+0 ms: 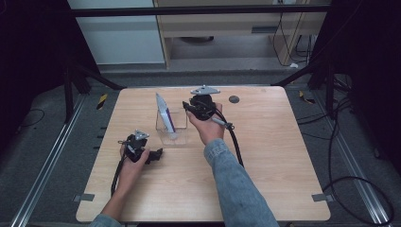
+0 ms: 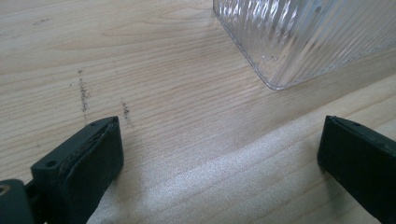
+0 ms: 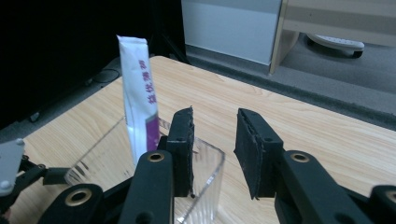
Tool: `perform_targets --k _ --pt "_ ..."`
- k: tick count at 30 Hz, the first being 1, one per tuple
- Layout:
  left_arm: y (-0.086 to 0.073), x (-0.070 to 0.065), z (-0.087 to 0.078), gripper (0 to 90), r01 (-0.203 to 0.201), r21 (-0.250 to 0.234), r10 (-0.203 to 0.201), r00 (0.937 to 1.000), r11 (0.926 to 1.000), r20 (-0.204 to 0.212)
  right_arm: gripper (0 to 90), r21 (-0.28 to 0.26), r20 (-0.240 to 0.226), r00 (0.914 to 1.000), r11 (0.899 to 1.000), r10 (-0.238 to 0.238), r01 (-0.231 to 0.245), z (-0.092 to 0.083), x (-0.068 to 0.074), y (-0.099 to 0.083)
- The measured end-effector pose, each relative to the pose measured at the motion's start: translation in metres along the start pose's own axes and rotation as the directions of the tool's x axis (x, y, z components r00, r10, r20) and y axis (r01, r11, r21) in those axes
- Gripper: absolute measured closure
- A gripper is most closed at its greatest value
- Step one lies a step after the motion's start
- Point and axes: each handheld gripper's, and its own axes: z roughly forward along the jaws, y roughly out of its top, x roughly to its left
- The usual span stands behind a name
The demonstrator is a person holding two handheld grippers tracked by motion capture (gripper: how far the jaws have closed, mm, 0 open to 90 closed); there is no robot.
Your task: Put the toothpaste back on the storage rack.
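Observation:
A clear ribbed plastic box (image 1: 173,127) stands near the middle of the wooden table (image 1: 265,156). A white and purple sachet (image 1: 165,114) stands upright in it, leaning on the box's left side and poking above the rim. My right gripper (image 1: 188,109) hovers just right of the box's top, open, nothing between its jaws. In the right gripper view the sachet (image 3: 138,100) rises left of the gripper (image 3: 214,140), above the box (image 3: 205,179). My left gripper (image 1: 157,154) rests low on the table, front left of the box, open and empty. The box's corner (image 2: 299,37) lies ahead of it (image 2: 219,154).
A small dark round mark (image 1: 233,99) sits on the table behind the right hand. Black cables (image 1: 236,146) trail from both grippers. Dark frame legs and floor cables surround the table; a pale cabinet (image 1: 227,23) stands beyond it.

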Motion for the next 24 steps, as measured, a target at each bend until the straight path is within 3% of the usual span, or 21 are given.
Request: perform_targets --k 11,24 --pt "0.000 0.000 0.000 0.0 0.001 0.000 -0.001 1.0000 1.0000 -0.001 62.2 0.013 0.045 0.9990 1.000 0.011 -0.011 -0.016 -0.022 -0.008" --pt "0.000 0.000 0.000 0.0 0.001 -0.001 -0.001 1.0000 1.0000 -0.003 30.5 0.055 0.052 0.9974 0.997 0.050 -0.053 -0.030 -0.040 -0.018"
